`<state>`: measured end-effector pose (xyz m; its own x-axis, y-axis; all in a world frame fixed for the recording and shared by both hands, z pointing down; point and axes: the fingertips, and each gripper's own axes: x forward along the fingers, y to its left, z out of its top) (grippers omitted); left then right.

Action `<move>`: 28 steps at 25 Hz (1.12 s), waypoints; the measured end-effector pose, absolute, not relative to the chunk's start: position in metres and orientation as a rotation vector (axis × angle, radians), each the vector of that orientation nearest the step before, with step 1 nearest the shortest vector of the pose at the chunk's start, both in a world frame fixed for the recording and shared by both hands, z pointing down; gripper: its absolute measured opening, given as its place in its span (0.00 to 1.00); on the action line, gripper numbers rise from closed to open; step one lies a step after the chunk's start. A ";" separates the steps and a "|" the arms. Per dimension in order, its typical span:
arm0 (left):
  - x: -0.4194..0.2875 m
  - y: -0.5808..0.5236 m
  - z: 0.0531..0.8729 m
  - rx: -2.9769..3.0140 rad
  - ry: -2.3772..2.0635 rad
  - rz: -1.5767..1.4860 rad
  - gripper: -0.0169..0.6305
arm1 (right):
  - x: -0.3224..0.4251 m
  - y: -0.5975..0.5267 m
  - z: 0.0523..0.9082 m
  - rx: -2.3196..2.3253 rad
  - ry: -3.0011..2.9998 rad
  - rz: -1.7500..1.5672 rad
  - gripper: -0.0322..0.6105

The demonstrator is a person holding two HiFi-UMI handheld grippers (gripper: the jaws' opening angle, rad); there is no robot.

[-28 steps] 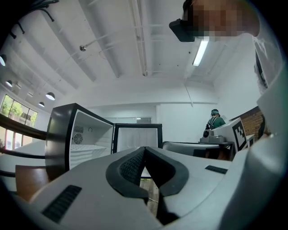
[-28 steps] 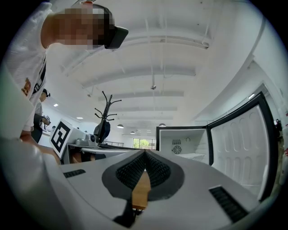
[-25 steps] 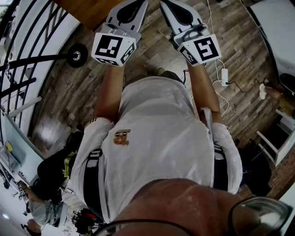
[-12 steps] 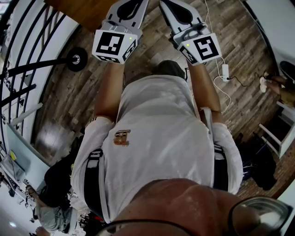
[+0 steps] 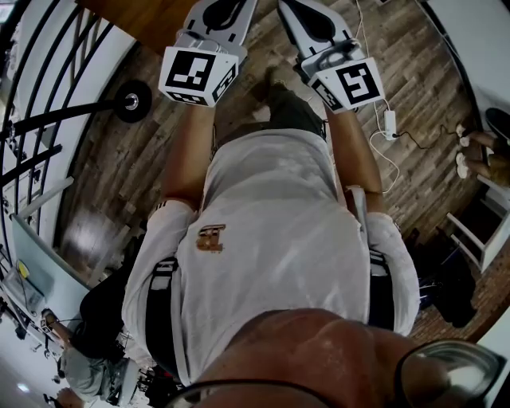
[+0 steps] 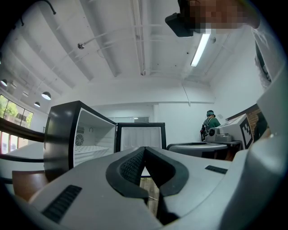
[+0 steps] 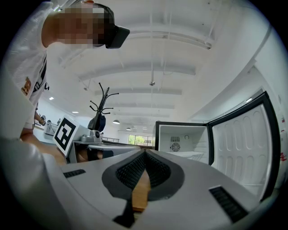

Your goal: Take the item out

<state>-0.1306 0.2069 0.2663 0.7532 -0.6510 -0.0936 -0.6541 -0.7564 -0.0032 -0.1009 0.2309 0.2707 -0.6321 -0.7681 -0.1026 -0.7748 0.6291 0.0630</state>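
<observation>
A black mini fridge (image 6: pixel 67 134) stands ahead with its door (image 6: pixel 140 137) swung open. Its white inside holds a shelf, and no item shows on it from here. The right gripper view has the same fridge (image 7: pixel 180 143) and its door (image 7: pixel 240 143) at the right. My left gripper (image 6: pixel 145 149) is shut with nothing between its jaws. My right gripper (image 7: pixel 145 153) is shut and empty as well. In the head view the left gripper (image 5: pixel 227 6) and the right gripper (image 5: pixel 296 8) are held side by side in front of the person's chest, pointing forward.
A brown table top (image 5: pixel 151 16) lies under the left gripper. On the wood floor are a charger and cables (image 5: pixel 389 127). A black railing (image 5: pixel 48 103) runs along the left. A coat stand (image 7: pixel 101 108) and a person in green (image 6: pixel 210 121) are in the background.
The person's leg has swung forward under the grippers and the floor has shifted in the head view. Both grippers stay shut and side by side.
</observation>
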 end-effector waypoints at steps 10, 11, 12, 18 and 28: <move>-0.107 0.157 0.270 -2.876 1.111 0.105 0.05 | -0.081 0.179 0.272 -1.270 2.784 0.168 0.10; -0.105 0.149 0.269 -2.872 1.113 0.101 0.05 | -0.079 0.171 0.271 -1.265 2.783 0.169 0.10; -0.102 0.141 0.270 -2.870 1.115 0.097 0.05 | -0.077 0.162 0.271 -1.262 2.783 0.169 0.10; -0.085 0.079 0.280 -2.862 1.147 0.079 0.05 | -0.059 0.100 0.279 -1.246 2.792 0.151 0.10; -0.057 -0.032 0.300 -2.836 1.233 0.053 0.05 | -0.024 -0.012 0.293 -1.231 2.808 0.160 0.10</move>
<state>-0.0570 -0.0317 0.3000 0.6817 -0.7299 -0.0512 -0.7316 -0.6810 -0.0313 -0.0238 -0.0118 0.2927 -0.6764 -0.7287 -0.1071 -0.7362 0.6735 0.0662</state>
